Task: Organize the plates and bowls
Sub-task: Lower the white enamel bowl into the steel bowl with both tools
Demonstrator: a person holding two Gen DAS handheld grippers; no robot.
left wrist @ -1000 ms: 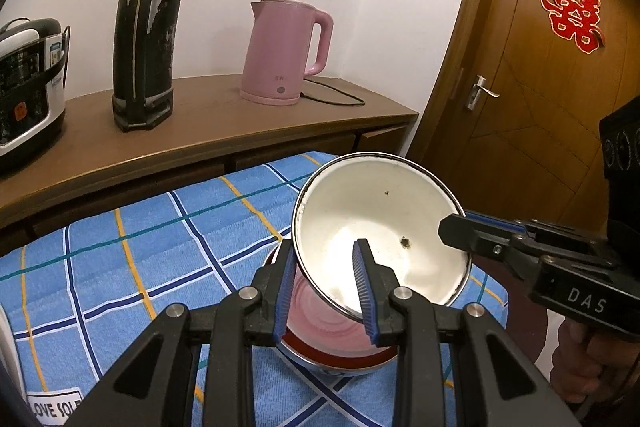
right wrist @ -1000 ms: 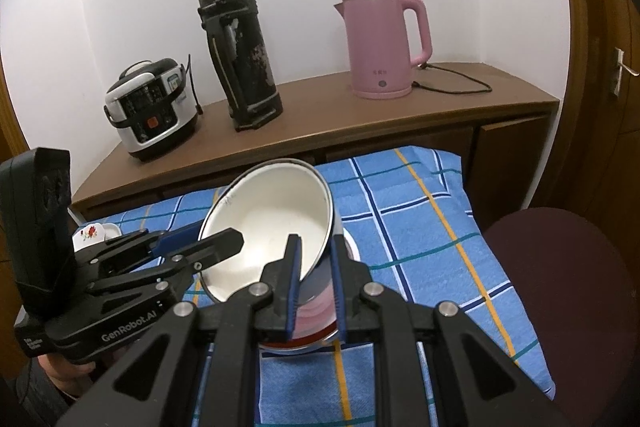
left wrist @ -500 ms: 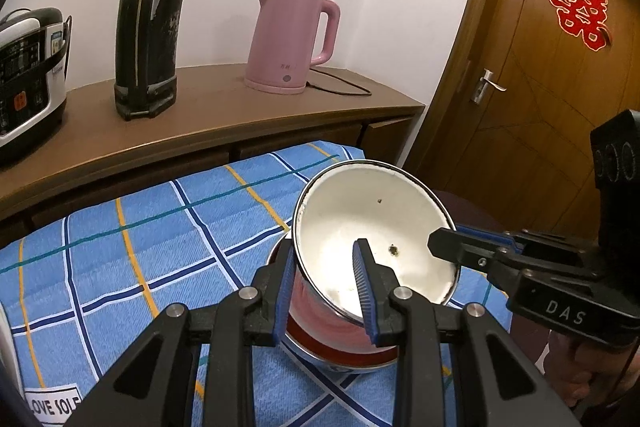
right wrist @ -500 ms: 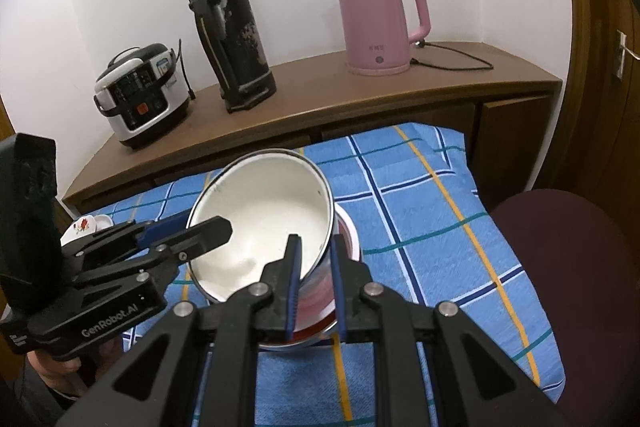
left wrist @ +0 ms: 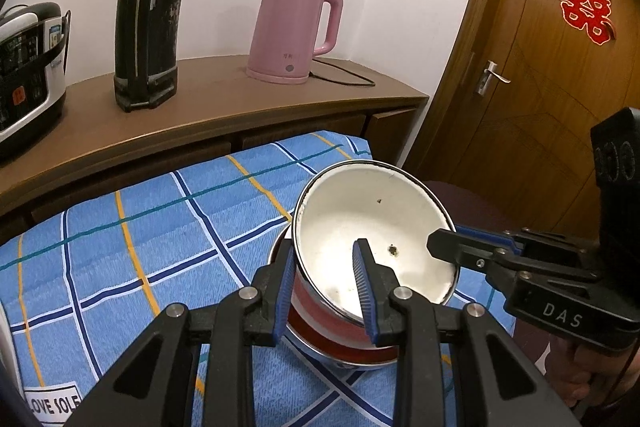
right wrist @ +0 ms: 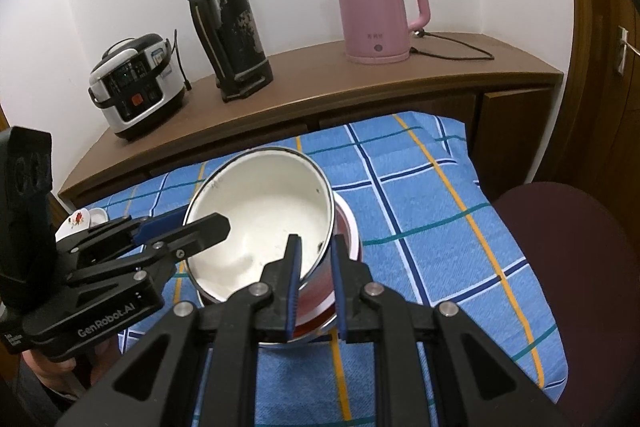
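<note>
A white enamel bowl (left wrist: 372, 219) with a metal rim and red outside is tilted inside a second red and white bowl (left wrist: 340, 339) on the blue checked cloth. My left gripper (left wrist: 326, 279) is shut on the tilted bowl's near rim. My right gripper (right wrist: 314, 271) is shut on its opposite rim, with one finger inside and one outside. The bowl shows in the right wrist view (right wrist: 260, 219) too, with the lower bowl (right wrist: 348, 227) under it. The right gripper shows in the left wrist view (left wrist: 444, 249).
A wooden sideboard (right wrist: 360, 83) behind the table holds a pink kettle (right wrist: 378, 11), a black thermos (right wrist: 224, 23) and a rice cooker (right wrist: 136, 87). A dark red chair seat (right wrist: 572, 267) stands at the right. A small flowered dish (right wrist: 76, 223) lies at the cloth's left. A brown door (left wrist: 560, 67) is at the right.
Both grippers have come lower and closer to the table with the tilted bowl held between them. The bowl has settled deeper into the lower bowl.
</note>
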